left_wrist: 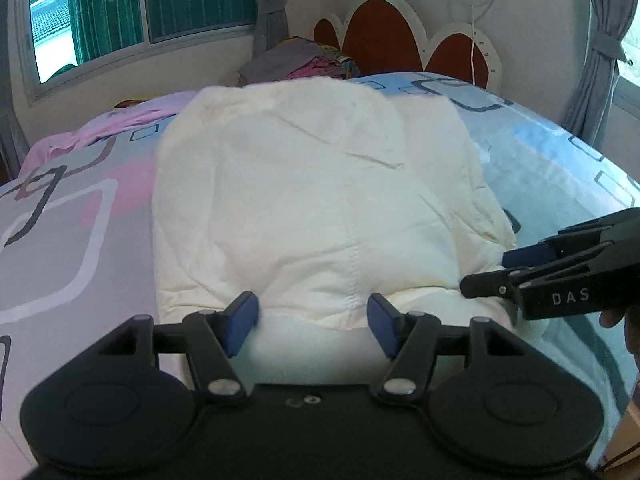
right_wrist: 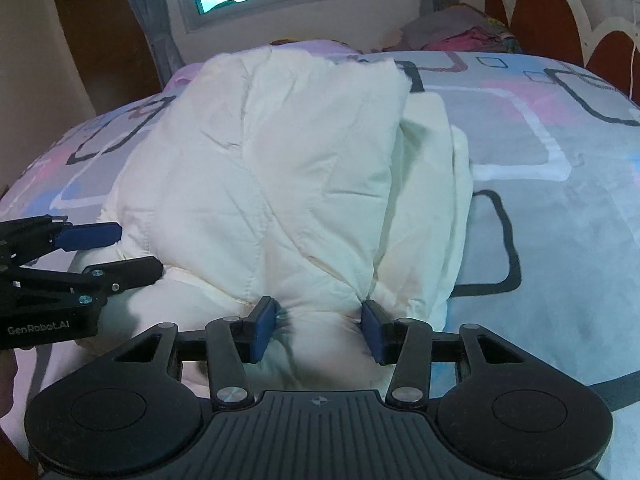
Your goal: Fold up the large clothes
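Cream garment [left_wrist: 312, 200], one; two grippers.

1. Garment [left_wrist: 312, 200] lies on the bed [left_wrist: 72, 216], reaching from its near edge toward the middle
2. Clothes pile [left_wrist: 296, 60] sits at the bed's far edge, before the headboard [left_wrist: 380, 36]

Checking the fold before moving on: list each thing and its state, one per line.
Cream garment: folded over itself, lying on the bed, near edge bunched.
Left gripper: shut on the garment's near edge.
Right gripper: shut on the garment's near edge.
Clothes pile: heaped by the headboard.
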`<action>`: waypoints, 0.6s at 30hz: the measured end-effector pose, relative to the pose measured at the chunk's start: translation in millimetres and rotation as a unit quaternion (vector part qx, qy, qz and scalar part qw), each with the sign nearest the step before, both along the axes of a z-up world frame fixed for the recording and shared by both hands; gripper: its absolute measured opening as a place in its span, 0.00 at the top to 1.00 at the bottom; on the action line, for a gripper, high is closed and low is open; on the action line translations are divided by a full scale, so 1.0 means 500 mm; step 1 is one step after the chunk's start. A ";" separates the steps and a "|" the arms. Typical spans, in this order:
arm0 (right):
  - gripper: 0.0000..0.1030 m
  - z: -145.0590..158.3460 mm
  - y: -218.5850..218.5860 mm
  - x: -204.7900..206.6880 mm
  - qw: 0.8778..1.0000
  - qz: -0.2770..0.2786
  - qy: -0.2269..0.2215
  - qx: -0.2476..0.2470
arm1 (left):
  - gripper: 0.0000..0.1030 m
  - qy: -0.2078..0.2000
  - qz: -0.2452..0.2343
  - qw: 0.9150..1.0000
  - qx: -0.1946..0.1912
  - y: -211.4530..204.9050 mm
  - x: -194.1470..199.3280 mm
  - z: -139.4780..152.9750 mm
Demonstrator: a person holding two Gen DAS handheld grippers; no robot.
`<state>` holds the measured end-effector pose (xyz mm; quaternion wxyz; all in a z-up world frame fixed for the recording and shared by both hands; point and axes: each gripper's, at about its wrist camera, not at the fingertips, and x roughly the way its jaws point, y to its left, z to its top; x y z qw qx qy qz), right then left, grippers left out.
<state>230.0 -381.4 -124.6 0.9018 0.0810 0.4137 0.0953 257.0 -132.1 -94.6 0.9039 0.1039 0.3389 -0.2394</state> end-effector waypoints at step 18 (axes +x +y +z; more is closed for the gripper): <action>0.47 0.131 -0.026 0.161 0.996 -0.038 -0.076 0.033 | 0.34 -0.040 0.022 0.999 -0.003 -0.004 0.138 0.098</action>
